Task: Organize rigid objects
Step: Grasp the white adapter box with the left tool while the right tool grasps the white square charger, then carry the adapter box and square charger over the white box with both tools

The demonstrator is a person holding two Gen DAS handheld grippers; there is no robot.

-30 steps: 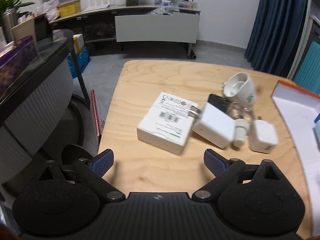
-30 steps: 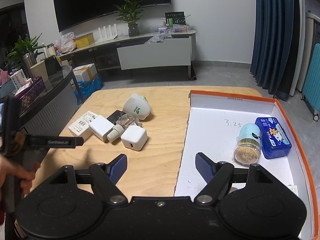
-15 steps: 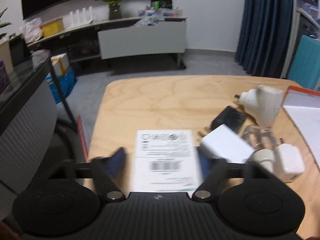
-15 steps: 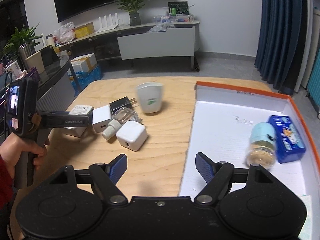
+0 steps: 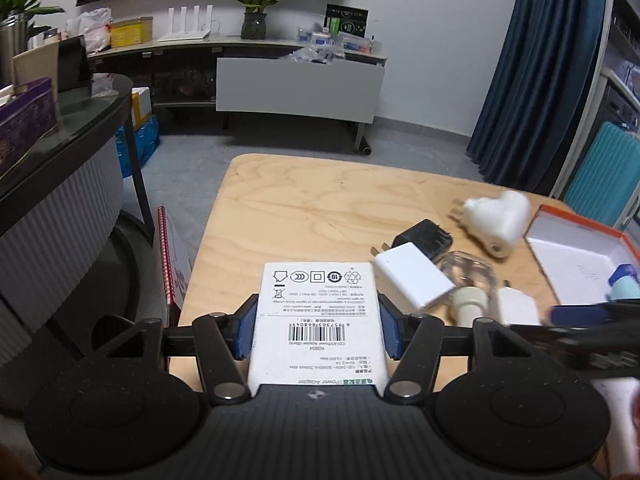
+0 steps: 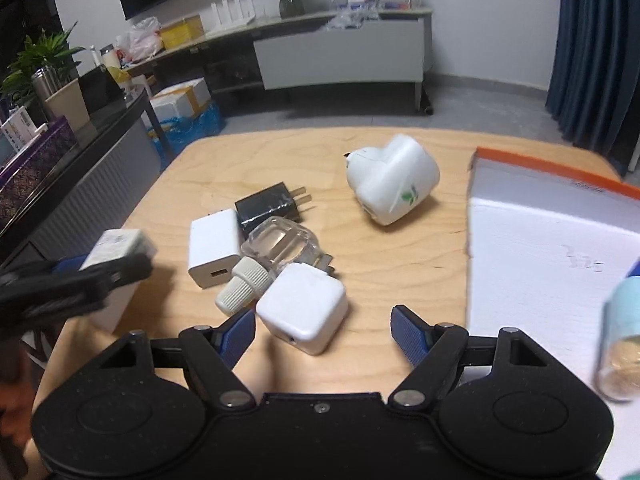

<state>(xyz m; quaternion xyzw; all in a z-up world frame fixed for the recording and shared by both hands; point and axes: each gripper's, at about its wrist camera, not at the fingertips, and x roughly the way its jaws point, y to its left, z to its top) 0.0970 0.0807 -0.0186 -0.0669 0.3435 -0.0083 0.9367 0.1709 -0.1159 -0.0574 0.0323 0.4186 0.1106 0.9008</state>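
My left gripper (image 5: 317, 330) is shut on the white power adapter box (image 5: 318, 312), its blue pads against both sides; it also shows in the right wrist view (image 6: 120, 246). My right gripper (image 6: 323, 330) is open, with the white cube charger (image 6: 302, 306) lying between and just ahead of its fingertips. Behind it lie a clear bottle with a ribbed cap (image 6: 276, 250), a flat white charger (image 6: 214, 246), a black charger (image 6: 268, 208) and a white plug-in device (image 6: 394, 186). The orange-rimmed white tray (image 6: 540, 248) is on the right.
The tray holds a light blue capped jar (image 6: 622, 344) and a blue box (image 5: 624, 274). The wooden table (image 6: 360, 140) ends close on the left, with a dark counter (image 6: 72, 152) beyond. A TV bench stands at the far wall.
My left gripper moved forward over the power adapter box and closed on it. My right gripper moved left and forward from the tray to the white cube charger.
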